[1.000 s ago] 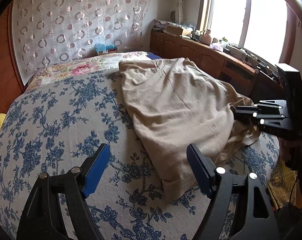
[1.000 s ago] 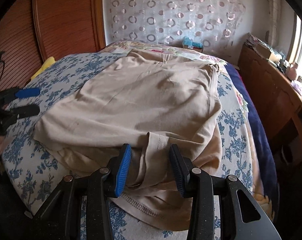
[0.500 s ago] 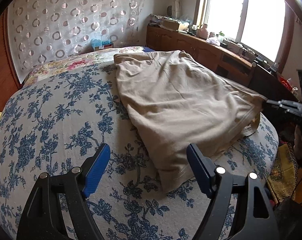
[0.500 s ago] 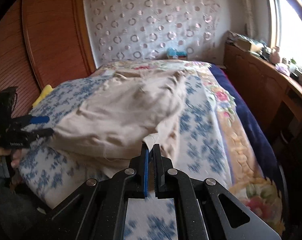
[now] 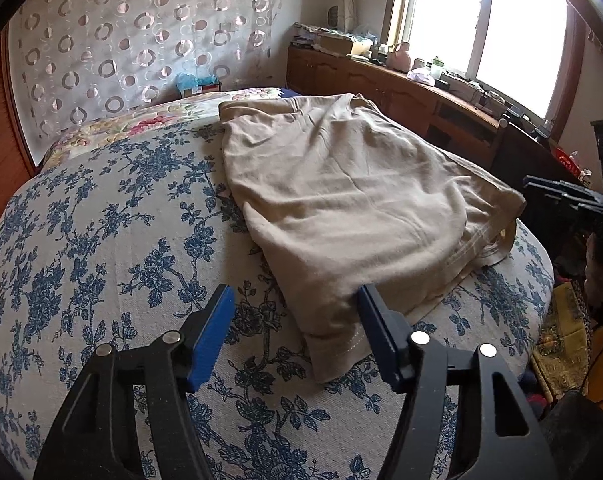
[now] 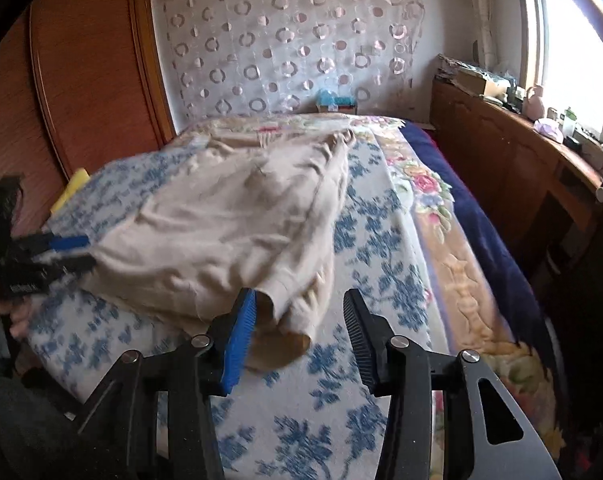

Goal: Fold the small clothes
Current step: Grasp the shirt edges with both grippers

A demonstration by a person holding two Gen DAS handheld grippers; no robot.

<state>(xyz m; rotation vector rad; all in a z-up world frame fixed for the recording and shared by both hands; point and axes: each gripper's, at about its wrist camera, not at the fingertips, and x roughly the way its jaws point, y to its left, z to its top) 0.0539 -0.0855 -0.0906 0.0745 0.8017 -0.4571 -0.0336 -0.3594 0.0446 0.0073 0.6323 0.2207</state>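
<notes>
A beige garment (image 5: 341, 200) lies folded over on the bed with the blue-flowered cover (image 5: 101, 240). My left gripper (image 5: 295, 316) is open and empty, its blue pads either side of the garment's near corner. In the right wrist view the garment (image 6: 229, 232) lies ahead and left. My right gripper (image 6: 301, 320) is open, with the garment's hem corner just in front of its left pad (image 6: 239, 340). The right gripper also shows in the left wrist view (image 5: 561, 196), off the bed's right edge. The left gripper shows at the left of the right wrist view (image 6: 61, 252), at the garment's edge.
A wooden sideboard (image 5: 401, 92) with clutter runs under the window on the right. A circle-patterned curtain (image 5: 141, 40) hangs behind the bed. A wooden headboard panel (image 6: 93, 80) stands at the left. A yellow item (image 6: 73, 184) lies at the bed's far left edge.
My right gripper shut on the garment's hem, pulled it across, then opened and let it go. My left gripper moved in toward the garment's near corner, staying open.
</notes>
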